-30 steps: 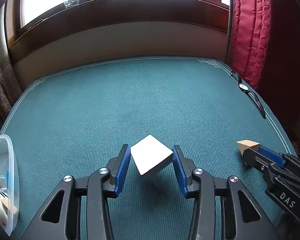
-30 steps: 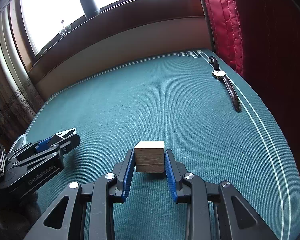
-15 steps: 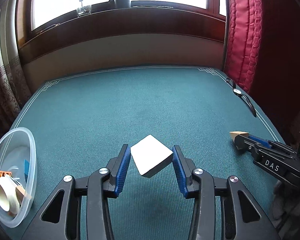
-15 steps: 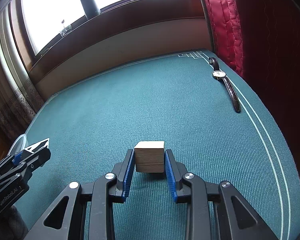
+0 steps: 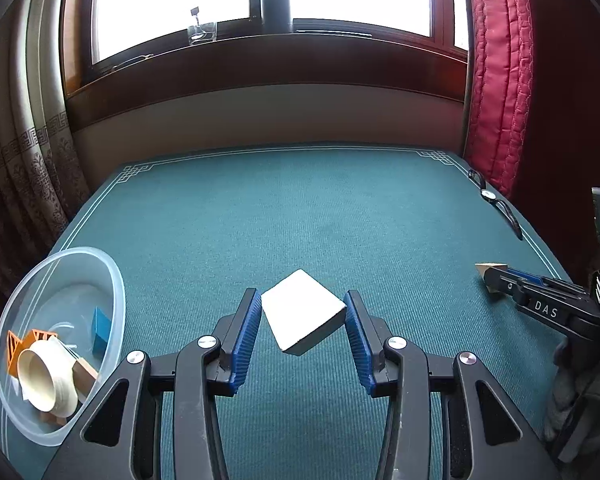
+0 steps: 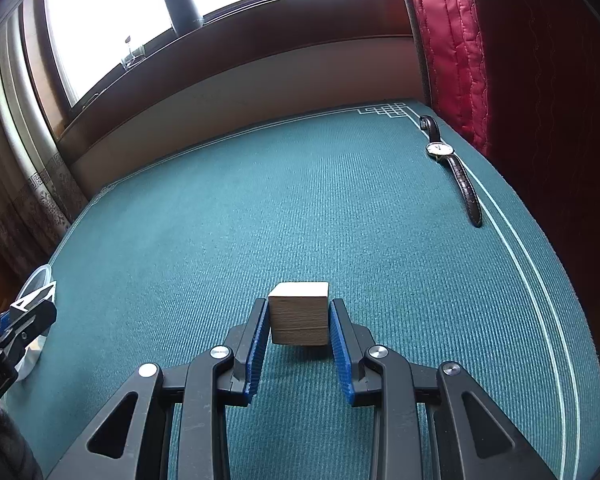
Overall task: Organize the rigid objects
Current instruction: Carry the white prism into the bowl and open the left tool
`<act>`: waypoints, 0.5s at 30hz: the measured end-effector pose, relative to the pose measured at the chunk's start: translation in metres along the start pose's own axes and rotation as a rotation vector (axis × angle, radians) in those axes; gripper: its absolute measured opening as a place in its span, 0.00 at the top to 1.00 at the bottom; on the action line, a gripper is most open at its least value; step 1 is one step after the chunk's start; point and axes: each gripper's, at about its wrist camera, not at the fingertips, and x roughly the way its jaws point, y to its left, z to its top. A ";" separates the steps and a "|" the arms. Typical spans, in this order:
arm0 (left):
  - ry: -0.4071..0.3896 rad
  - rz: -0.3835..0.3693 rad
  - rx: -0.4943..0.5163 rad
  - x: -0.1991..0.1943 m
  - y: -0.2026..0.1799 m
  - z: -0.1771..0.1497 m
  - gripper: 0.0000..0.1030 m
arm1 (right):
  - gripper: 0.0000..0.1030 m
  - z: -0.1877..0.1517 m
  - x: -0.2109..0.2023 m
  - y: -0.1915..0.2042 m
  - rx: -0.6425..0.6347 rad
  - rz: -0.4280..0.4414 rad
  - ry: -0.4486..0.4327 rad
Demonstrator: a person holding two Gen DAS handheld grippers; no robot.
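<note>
Now you're mid-carry: left claw [image 5: 303, 316] clamped on white block [image 5: 302, 312], right claw [image 6: 299, 322] clamped on wooden cube [image 6: 299, 312], both above tabletop [image 5: 300, 208]. Next, swing to clear bowl [image 5: 112, 280], release.

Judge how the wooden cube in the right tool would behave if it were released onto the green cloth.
The wooden cube looks rigid with flat faces, so it would probably sit still, not roll. The ribbed green cloth likely resists sliding. It seems light: the right tool holds it by two faces.
</note>
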 end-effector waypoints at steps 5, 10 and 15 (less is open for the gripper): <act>-0.019 0.010 -0.010 -0.012 0.015 -0.003 0.58 | 0.69 0.001 0.003 -0.001 -0.004 -0.009 0.008; -0.040 0.024 -0.025 -0.024 0.031 -0.006 0.58 | 0.69 0.002 0.006 0.001 -0.016 -0.024 0.020; -0.057 0.037 -0.040 -0.034 0.048 -0.009 0.58 | 0.69 0.003 0.009 0.003 -0.031 -0.057 0.022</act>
